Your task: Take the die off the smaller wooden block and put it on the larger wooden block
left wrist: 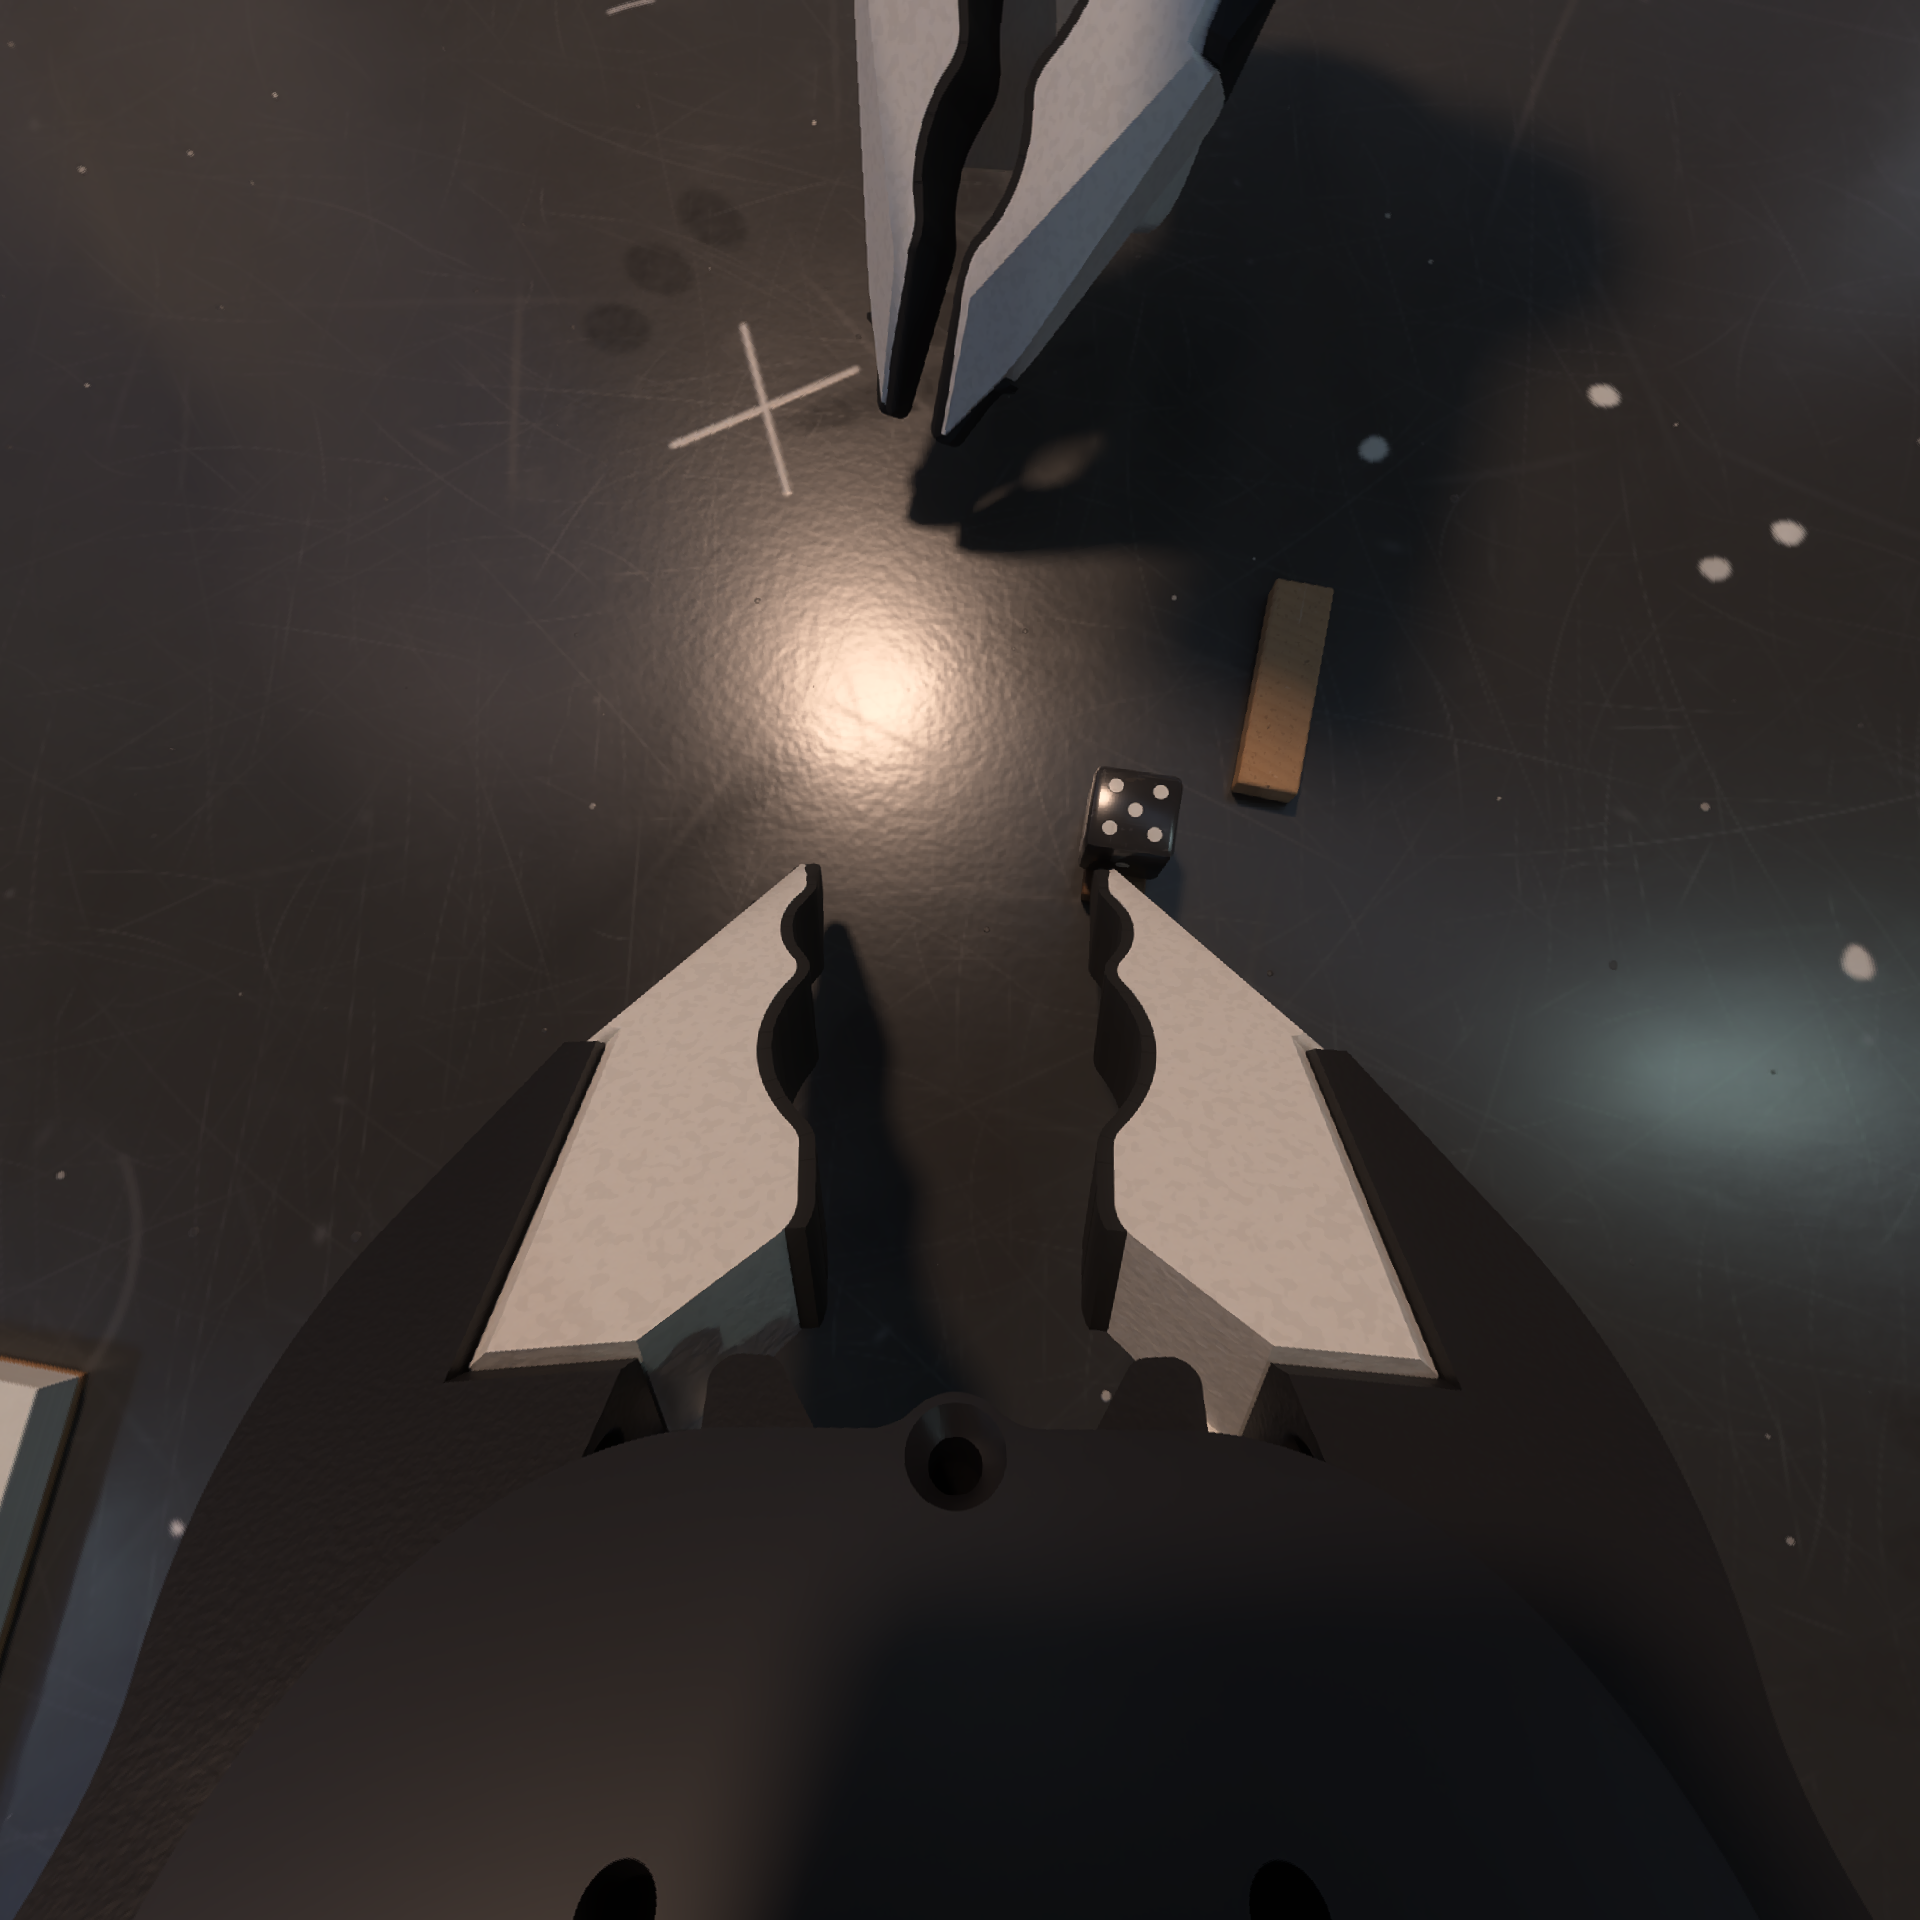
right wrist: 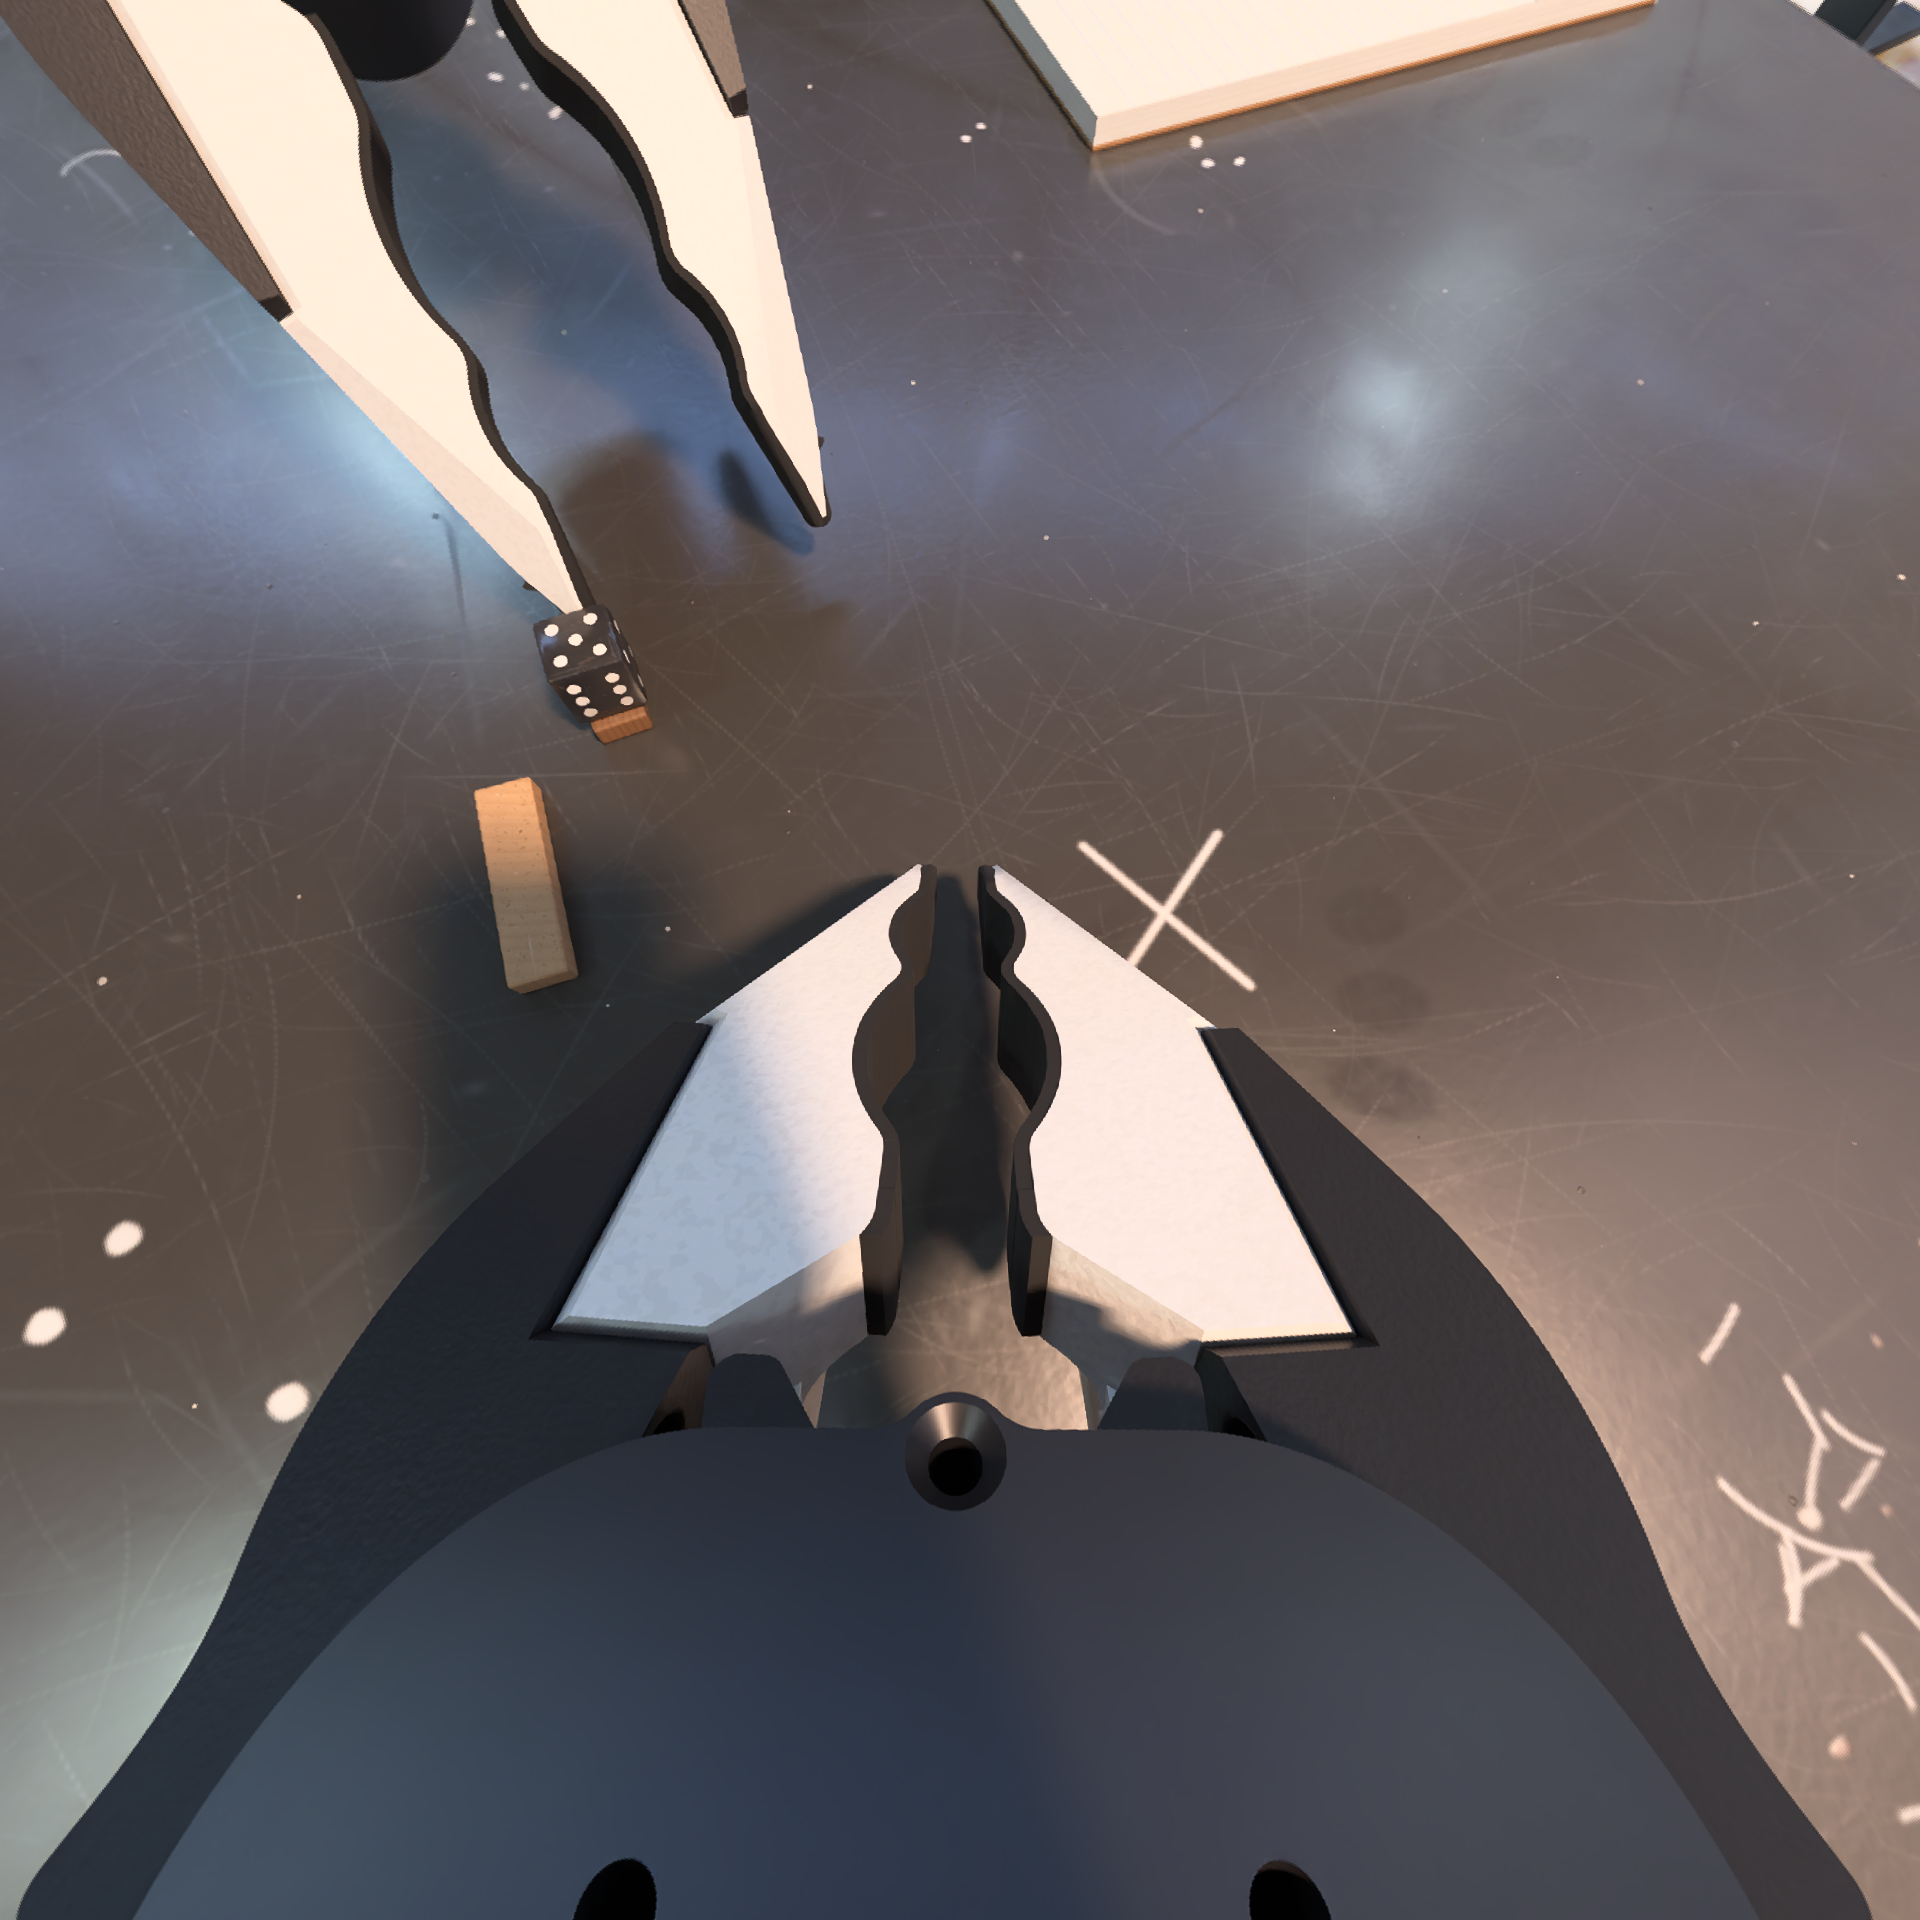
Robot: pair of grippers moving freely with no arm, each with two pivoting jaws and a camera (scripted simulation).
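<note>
The left gripper (left wrist: 954,883) points down at the dark, scratched counter (left wrist: 416,727) with its two pale fingers spread wide apart and nothing between them. From the right wrist view it (right wrist: 696,566) comes in from the upper left corner, one fingertip low beside the die and the other raised over bare surface. The right gripper (right wrist: 956,873) hangs above the counter with its fingers drawn almost together, only a thin slit left between the tips, and it grips nothing; in the left wrist view it (left wrist: 920,421) hangs near the far edge, next to a chalk cross (left wrist: 767,407).

The die (right wrist: 587,660) is black with white pips, five on top in the left wrist view (left wrist: 1135,816). It sits on the smaller wooden block (right wrist: 621,725), a tan piece of which only one end shows from under it. The die is outside the left gripper's opening: it lies just past the tip of one finger, touching it or nearly so; which, I cannot tell.

The larger wooden block (left wrist: 1283,691), a flat tan slab, lies near the die but apart from it, bare on top (right wrist: 525,883). A pale flat board (right wrist: 1299,73) rests at the counter's far edge in the right wrist view.
</note>
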